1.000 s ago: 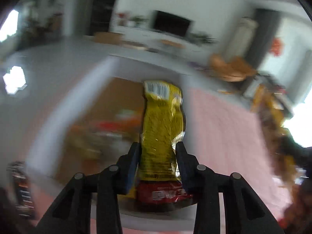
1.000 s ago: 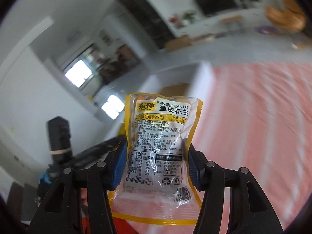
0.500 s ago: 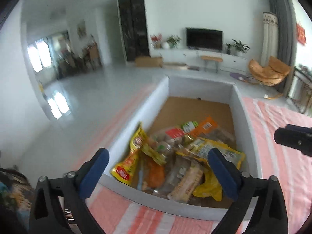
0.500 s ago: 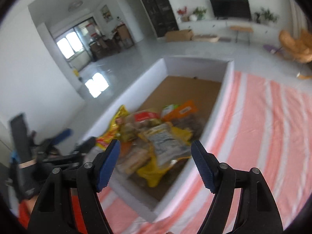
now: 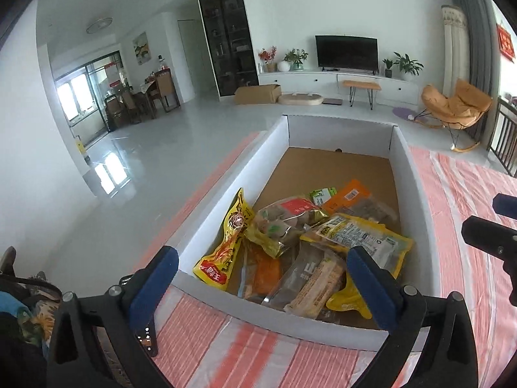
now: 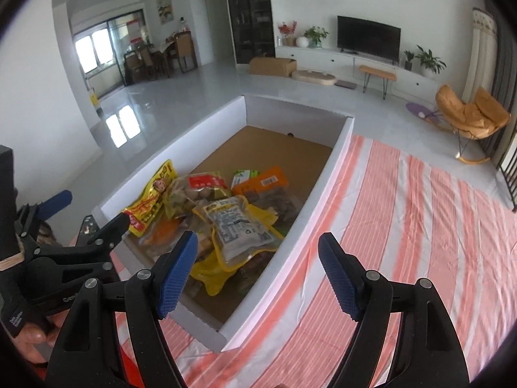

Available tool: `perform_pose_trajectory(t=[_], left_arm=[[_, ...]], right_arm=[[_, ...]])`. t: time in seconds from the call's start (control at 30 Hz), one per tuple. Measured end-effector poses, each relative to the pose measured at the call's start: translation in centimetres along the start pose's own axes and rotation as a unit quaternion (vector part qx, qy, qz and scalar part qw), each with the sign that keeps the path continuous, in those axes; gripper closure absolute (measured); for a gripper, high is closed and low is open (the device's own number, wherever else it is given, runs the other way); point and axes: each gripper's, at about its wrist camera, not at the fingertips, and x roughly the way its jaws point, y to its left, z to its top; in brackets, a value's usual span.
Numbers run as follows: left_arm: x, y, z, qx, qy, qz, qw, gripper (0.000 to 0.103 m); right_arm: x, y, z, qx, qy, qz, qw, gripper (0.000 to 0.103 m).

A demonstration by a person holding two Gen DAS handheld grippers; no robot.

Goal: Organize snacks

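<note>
In the left wrist view, the left gripper (image 5: 263, 268) is held low in the frame with fingers spread and nothing between them; the snacks (image 5: 300, 245) are piled in the box (image 5: 226, 190) at centre, evidently dropped there for collection.

In the right wrist view, the right gripper (image 6: 258, 258), its jaws just opened and empty, is held at lower centre; the peanut bag (image 6: 237, 226) is seen atop the pile.

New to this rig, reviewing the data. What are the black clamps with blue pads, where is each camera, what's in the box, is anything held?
No robot arm here: a person holds one two-finger gripper in each hand, each with a fisheye camera looking along its fingers. One picture is from the left gripper, the other from the right gripper. Both have just been opening and now stand open with nothing between the pads. Ahead, a white box with a brown floor sits on a striped cloth. Snack packets are piled at its near end, among them a peanut packet and a yellow packet.
</note>
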Motion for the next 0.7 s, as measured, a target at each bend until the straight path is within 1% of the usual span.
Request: perform_pose_trajectory(t=[0.23, 0.7], left_arm=[[0.4, 1.2, -0.3, -0.023, 0.011, -0.016, 0.9995, 0.0], [0.2, 0.9, 0.1, -0.018, 0.012, -0.022, 0.9995, 0.0]], right_arm=[[0.7, 1.4, 0.1, -0.015, 0.011, -0.012, 1.0, 0.023], [1.0, 1.5, 0.0, -0.013, 0.018, -0.014, 1.0, 0.023]])
